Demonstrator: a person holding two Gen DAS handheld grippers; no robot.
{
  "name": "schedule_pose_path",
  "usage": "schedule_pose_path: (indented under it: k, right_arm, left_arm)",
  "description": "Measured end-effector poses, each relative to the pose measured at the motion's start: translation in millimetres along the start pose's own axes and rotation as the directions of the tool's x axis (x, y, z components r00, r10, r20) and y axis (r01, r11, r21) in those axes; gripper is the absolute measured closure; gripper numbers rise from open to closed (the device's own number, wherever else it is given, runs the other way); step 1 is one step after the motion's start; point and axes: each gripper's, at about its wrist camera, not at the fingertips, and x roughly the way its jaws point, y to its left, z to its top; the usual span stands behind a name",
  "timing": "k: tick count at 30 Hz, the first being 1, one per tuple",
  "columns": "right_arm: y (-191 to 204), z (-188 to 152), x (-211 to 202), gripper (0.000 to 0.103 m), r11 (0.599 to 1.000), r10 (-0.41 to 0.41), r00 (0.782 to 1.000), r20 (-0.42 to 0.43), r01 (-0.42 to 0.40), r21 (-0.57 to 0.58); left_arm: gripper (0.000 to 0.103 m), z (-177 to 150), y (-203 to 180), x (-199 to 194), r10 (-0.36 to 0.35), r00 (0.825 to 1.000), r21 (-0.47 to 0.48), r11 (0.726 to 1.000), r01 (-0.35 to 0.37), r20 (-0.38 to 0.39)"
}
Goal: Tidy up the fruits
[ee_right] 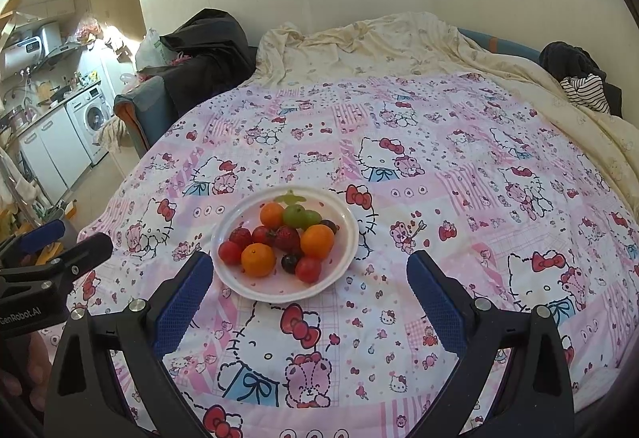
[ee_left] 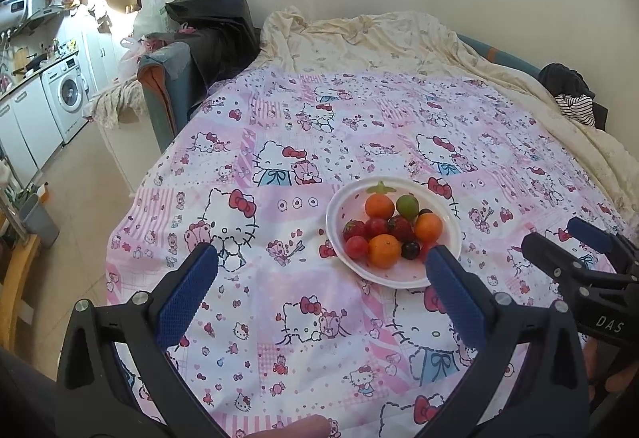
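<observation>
Left wrist view: my left gripper (ee_left: 321, 270) hangs released, blue pads spread wide w/ nothing between them, above the pink cat-print blanket (ee_left: 279, 318) on the bed. The white plate (ee_left: 333, 214) sits on the blanket just ahead, near the gripper's right-side pad, which overlaps the plate's near rim in this view. The plate holds the fruit in a loose heap: three oranges (ee_left: 384, 250), a green fruit (ee_left: 407, 205), strawberries (ee_left: 354, 228), cherry tomatoes (ee_left: 356, 247) and a dark grape (ee_left: 410, 250). My right gripper (ee_left: 559, 236) pokes in at the right edge, its fingers parted & holding nothing. Beyond the blanket lies a crumpled cream sheet (ee_left: 379, 38), w/ a black bag (ee_left: 219, 22) at the bed's far left corner. Kitchen at far left w/ a washing machine (ee_left: 70, 94).

Right wrist view: my right gripper (ee_right: 309, 276) is also released, pads wide apart & empty, over the same blanket (ee_right: 439, 198). The plate (ee_right: 351, 238) lies ahead and a bit left, close to the left-side pad; can't tell if they touch. Fruit all on the plate: oranges (ee_right: 317, 241), two green fruits (ee_right: 295, 216) at the back, strawberries (ee_right: 287, 237), cherry tomatoes (ee_right: 308, 270), dark grape (ee_right: 289, 263). My left gripper (ee_right: 78, 236) shows at the left edge, parted, empty. Striped cloth (ee_right: 587, 90) lies at the bed's far right.
</observation>
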Motion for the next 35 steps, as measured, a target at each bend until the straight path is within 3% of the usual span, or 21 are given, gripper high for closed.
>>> schedule_pose_path:
  k: [35]
  right_arm:
    - [-5.0,2.6,-1.0,0.003,1.0,0.002,1.0,0.008,-0.002,0.018]
  left_arm:
    - [0.0,-2.5,6.1,2.5,-0.025,0.999,-0.037,0.999,0.024,-0.029]
